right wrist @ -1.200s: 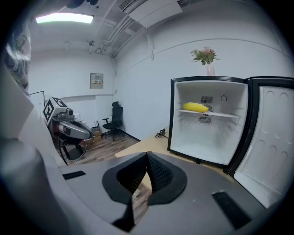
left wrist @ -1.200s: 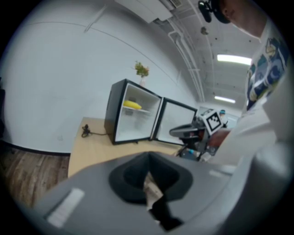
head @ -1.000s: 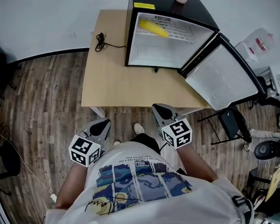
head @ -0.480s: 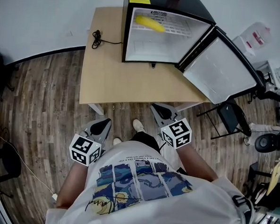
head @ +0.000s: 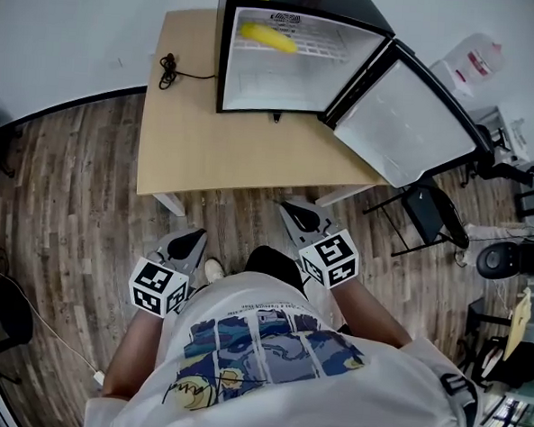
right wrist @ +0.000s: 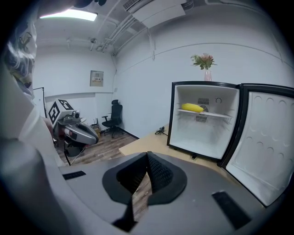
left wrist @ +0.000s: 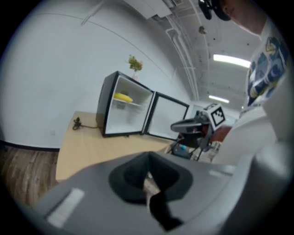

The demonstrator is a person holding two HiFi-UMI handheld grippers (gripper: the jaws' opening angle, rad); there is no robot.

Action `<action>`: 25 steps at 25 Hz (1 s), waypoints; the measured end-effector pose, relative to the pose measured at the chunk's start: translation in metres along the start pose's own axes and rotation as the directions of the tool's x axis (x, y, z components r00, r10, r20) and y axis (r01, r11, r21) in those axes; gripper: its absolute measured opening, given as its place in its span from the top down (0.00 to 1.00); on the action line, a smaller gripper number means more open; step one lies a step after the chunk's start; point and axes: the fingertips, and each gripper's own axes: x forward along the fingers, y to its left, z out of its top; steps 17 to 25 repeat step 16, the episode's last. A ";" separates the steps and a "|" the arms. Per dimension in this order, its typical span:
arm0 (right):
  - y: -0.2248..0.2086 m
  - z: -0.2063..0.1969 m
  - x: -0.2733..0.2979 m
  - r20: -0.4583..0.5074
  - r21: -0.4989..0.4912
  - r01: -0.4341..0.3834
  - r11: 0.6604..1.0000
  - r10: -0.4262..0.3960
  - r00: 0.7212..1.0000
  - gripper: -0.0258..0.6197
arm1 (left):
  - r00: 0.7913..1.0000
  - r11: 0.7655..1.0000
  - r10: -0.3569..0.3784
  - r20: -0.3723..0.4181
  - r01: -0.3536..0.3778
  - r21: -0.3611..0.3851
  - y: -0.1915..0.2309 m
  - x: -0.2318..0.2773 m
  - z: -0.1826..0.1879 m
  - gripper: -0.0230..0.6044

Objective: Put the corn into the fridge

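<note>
Corn (head: 267, 37) is seen lying on the upper shelf of the small black fridge (head: 275, 78) — well ahead of both pairs of jaws and apart from them. The fridge is stood at the far end of the wooden table (head: 226, 151), with its door (head: 403, 122) swung wide open, off to the right of the jaws. The left gripper (head: 191, 240) and the right gripper (head: 296, 210) are held close to the person's body, just short of the table's near edge, over the wood-plank floor (head: 70, 196). In the left gripper view the jaws are shown closed together with nothing between them. The same is shown in the right gripper view, where the pads meet at the tip and only floor is glimpsed below them. A black cable (head: 172, 67) is coiled on the table far beyond the left jaws, beside the fridge — and a vase of flowers (right wrist: 205, 64) is seen on the fridge's top.
</note>
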 end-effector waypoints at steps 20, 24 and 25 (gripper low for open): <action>-0.021 -0.075 -0.119 -0.003 0.040 -0.023 0.999 0.024 1.000 0.95 | 0.999 0.999 -0.028 -0.030 0.030 0.043 -0.131 0.056 0.003 0.95; -0.021 -0.075 -0.119 -0.003 0.040 -0.023 0.999 0.024 1.000 0.95 | 0.999 0.999 -0.028 -0.030 0.030 0.043 -0.131 0.056 0.003 0.95; -0.021 -0.075 -0.119 -0.003 0.040 -0.023 0.999 0.024 1.000 0.95 | 0.999 0.999 -0.028 -0.030 0.030 0.043 -0.131 0.056 0.003 0.95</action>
